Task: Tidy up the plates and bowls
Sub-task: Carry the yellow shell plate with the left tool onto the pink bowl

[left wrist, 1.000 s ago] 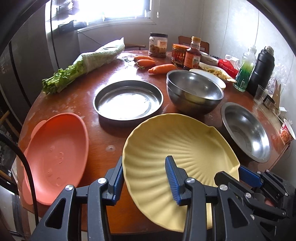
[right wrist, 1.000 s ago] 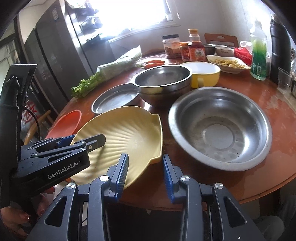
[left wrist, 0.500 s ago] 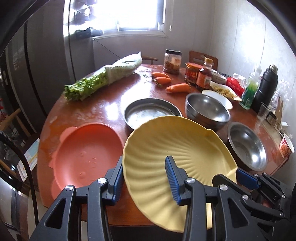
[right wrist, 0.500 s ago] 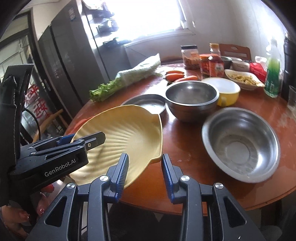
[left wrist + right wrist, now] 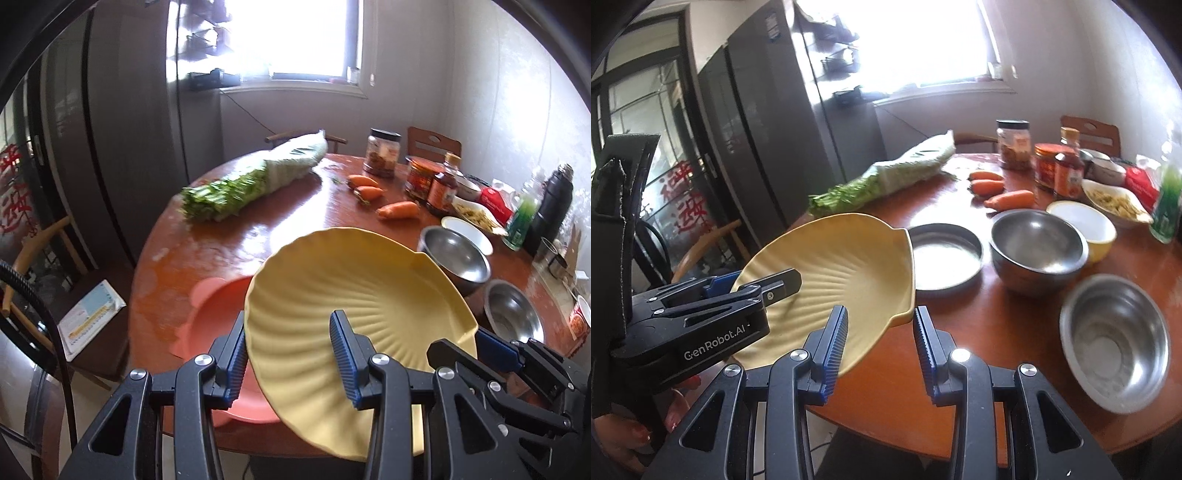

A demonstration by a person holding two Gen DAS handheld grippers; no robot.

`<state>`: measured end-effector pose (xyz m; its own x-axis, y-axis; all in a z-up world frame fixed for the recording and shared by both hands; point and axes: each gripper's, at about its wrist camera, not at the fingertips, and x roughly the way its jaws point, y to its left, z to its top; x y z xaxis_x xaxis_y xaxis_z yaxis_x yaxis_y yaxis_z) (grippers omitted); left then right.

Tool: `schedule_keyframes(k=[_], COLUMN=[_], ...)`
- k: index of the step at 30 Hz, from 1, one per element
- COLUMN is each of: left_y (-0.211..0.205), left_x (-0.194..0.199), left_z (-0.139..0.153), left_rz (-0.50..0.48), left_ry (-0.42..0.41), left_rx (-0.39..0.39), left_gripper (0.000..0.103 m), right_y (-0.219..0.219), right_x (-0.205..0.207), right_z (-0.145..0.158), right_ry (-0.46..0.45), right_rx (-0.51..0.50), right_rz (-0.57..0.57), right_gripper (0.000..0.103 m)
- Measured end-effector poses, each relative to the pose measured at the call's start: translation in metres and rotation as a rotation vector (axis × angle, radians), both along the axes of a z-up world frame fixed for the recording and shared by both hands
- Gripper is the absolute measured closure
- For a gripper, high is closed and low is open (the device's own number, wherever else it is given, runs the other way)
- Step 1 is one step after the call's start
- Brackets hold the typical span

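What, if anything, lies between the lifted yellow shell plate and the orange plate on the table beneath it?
Nothing visible. The yellow shell plate, gripped at its rim by the left gripper and the right gripper, hangs tilted above the orange plate, whose visible surface is bare. The part under the yellow plate is hidden.

A home kitchen with a dining corner. A round wooden table (image 5: 236,236) carried raw food and tableware: a wrapped bundle of greens (image 5: 255,177), loose carrots (image 5: 397,209), jars (image 5: 381,152) and a sauce bottle (image 5: 443,190), steel bowls (image 5: 1038,247), a steel pan (image 5: 943,256), and plastic plates (image 5: 218,306). A tall dark refrigerator (image 5: 768,122) stood beside a bright window (image 5: 295,40). Wooden chairs (image 5: 434,142) ringed the table, and a thermos flask (image 5: 552,206) stood near the wall.
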<state>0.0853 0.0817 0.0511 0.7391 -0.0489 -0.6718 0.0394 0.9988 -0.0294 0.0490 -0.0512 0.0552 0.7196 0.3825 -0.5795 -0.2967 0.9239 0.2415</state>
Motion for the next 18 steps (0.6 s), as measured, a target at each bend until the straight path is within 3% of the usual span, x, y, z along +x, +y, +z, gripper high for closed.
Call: schedule_keyframes(k=[7, 18], left_y=[0.033, 0.069], left_x=[0.009, 0.029], left_z=[0.0, -0.037], left_rz=[0.049, 0.088], left_ry=[0.0, 0.067], left_rx=[-0.001, -0.026], left_gripper=[0.06, 0.06], right_y=[0.033, 0.073], right_x=[0.018, 0.035], right_z=[-0.002, -0.024], right_ry=[0.013, 0.059], right_rx=[-0.014, -0.043], right_rz=[0.053, 0.082], right_gripper=[0.065, 0.065])
